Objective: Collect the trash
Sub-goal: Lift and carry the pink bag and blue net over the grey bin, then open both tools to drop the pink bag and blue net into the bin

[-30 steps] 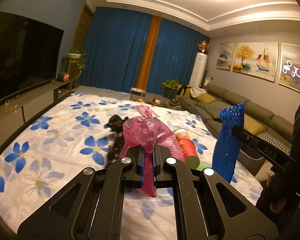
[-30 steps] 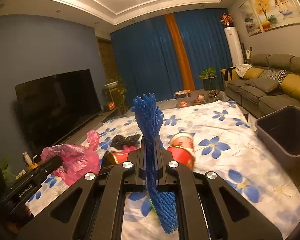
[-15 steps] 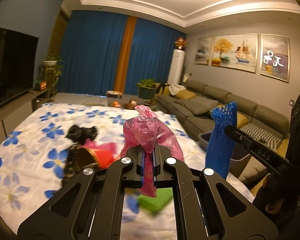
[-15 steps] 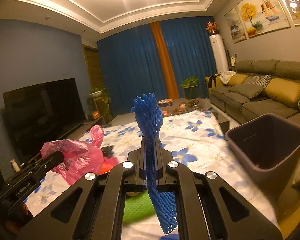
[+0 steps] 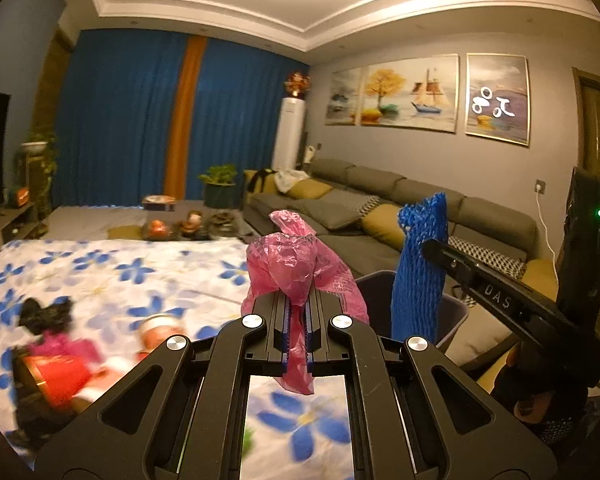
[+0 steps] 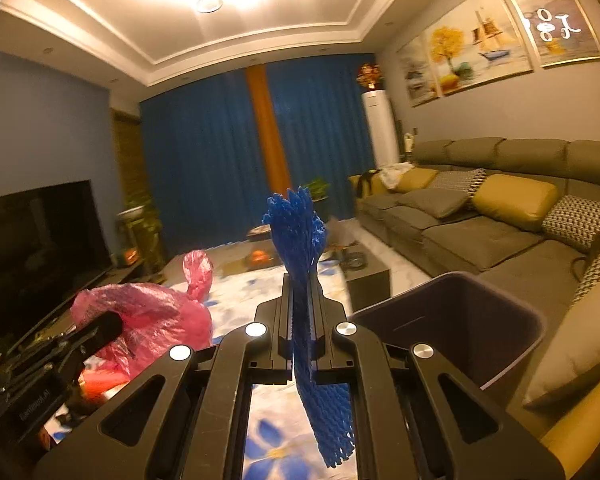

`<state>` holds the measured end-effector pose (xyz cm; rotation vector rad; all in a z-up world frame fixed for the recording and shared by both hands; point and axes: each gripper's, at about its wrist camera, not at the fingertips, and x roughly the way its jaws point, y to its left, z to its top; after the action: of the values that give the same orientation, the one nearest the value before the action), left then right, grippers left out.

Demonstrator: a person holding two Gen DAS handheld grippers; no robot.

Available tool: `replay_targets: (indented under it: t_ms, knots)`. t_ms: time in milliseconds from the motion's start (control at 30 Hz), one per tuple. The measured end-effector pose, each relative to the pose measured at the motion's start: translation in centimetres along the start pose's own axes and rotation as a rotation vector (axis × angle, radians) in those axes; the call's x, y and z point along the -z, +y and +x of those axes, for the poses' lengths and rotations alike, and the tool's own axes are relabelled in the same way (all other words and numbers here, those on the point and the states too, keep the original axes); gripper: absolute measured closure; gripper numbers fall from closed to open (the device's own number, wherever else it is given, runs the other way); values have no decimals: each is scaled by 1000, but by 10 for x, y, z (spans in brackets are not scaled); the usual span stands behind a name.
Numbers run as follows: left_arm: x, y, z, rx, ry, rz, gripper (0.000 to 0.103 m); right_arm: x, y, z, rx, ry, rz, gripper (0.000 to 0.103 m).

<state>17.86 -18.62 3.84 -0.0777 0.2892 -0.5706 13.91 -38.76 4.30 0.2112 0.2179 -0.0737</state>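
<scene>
My left gripper (image 5: 297, 300) is shut on a crumpled pink plastic bag (image 5: 300, 264), held above the flowered sheet. My right gripper (image 6: 301, 280) is shut on a blue foam net sleeve (image 6: 300, 240), which hangs down between the jaws. In the left wrist view the blue sleeve (image 5: 420, 272) stands to the right of the pink bag, in front of the dark bin (image 5: 452, 316). In the right wrist view the dark grey bin (image 6: 456, 324) is just right of my gripper, and the pink bag (image 6: 148, 320) is at lower left.
A red cup (image 5: 52, 376), another red can (image 5: 160, 328) and a black scrap (image 5: 44, 314) lie on the white sheet with blue flowers (image 5: 100, 272). A grey sofa with yellow cushions (image 6: 500, 216) runs along the right. A TV (image 6: 40, 248) stands at left.
Both grippers have swung to the right with their loads. The bin has come much closer in the right wrist view. The trash on the sheet has slid to the left of view.
</scene>
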Motion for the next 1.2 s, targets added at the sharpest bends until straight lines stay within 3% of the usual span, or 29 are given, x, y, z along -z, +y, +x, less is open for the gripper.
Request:
replay_targets:
  t_ms: [233, 567, 1200]
  knots:
    - [-2, -24, 66, 79, 77, -23, 98, -5, -38, 21, 71, -13, 9, 96]
    - [14, -57, 133, 157, 144, -11, 98, 5, -74, 46, 96, 12, 53, 96]
    - [46, -73, 196, 231, 277, -6, 98, 18, -98, 68, 137, 80, 91, 96]
